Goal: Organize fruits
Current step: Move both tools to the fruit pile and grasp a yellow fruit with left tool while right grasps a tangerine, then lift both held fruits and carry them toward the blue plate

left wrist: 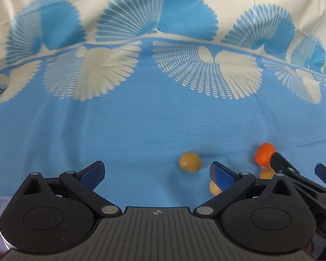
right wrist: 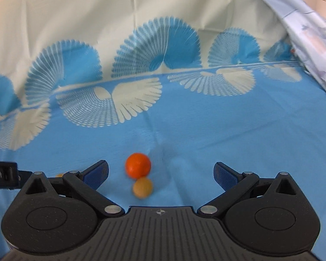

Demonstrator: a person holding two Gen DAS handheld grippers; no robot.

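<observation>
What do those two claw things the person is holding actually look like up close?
Both look alike. The left gripper and right gripper are textured black plastic, each with two short fingers faced in dark blue pads. Angled black link arms join round black hubs by silver pivot pins. Between the hubs sits a ribbed grey plate bearing a small crosshair mark. No cables or sleeves show.
</observation>
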